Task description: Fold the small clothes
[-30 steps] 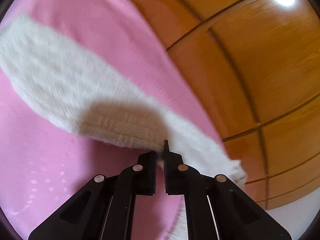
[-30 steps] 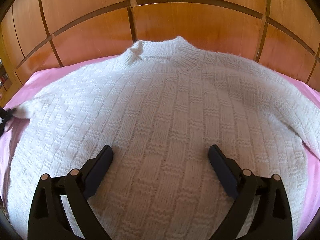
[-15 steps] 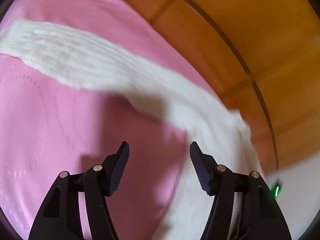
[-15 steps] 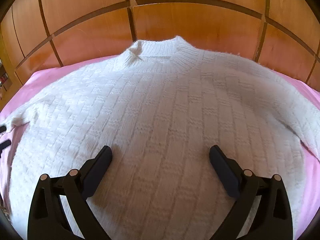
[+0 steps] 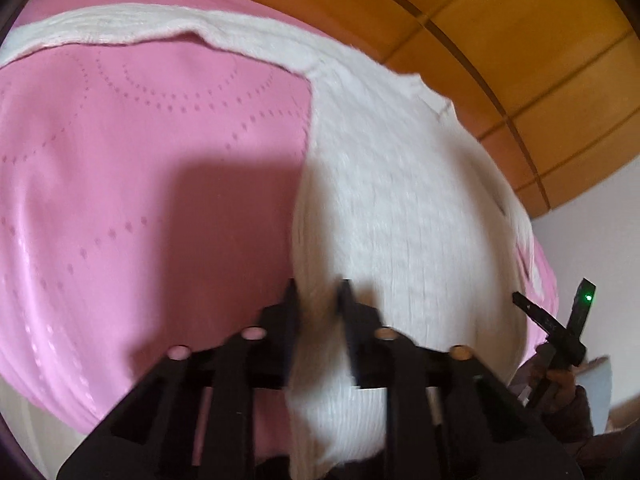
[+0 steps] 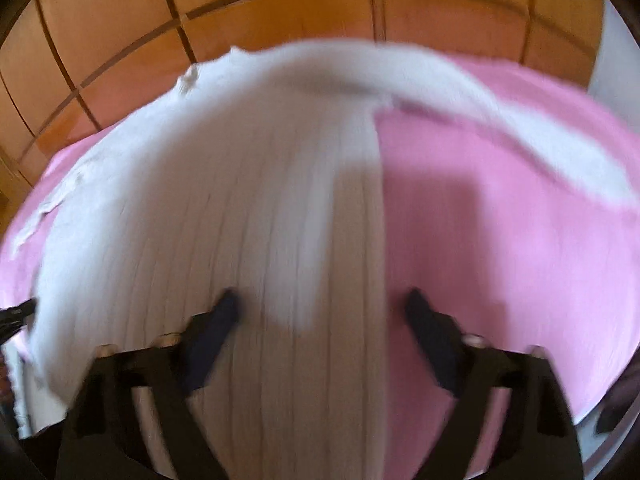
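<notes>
A white knitted sweater (image 5: 392,208) lies flat on a pink sheet (image 5: 140,184); one sleeve (image 5: 168,28) stretches off to the far left. My left gripper (image 5: 316,292) sits at the sweater's left side edge near the hem, its jaws narrowed around that edge with a small gap left. In the right wrist view the sweater (image 6: 224,208) fills the left half and its right sleeve (image 6: 560,148) runs off to the right. My right gripper (image 6: 324,308) is open wide, straddling the sweater's right side edge. Both views are motion blurred.
A wooden panelled headboard (image 6: 280,12) stands behind the pink sheet (image 6: 500,240). A white wall (image 5: 592,220) shows at the right. The right gripper's tip (image 5: 560,320) shows at the lower right of the left wrist view.
My left gripper let go of the sleeve cuff, opened, swung to the sweater's left side edge and narrowed on it. My right gripper moved right, from over the body to the right side edge.
</notes>
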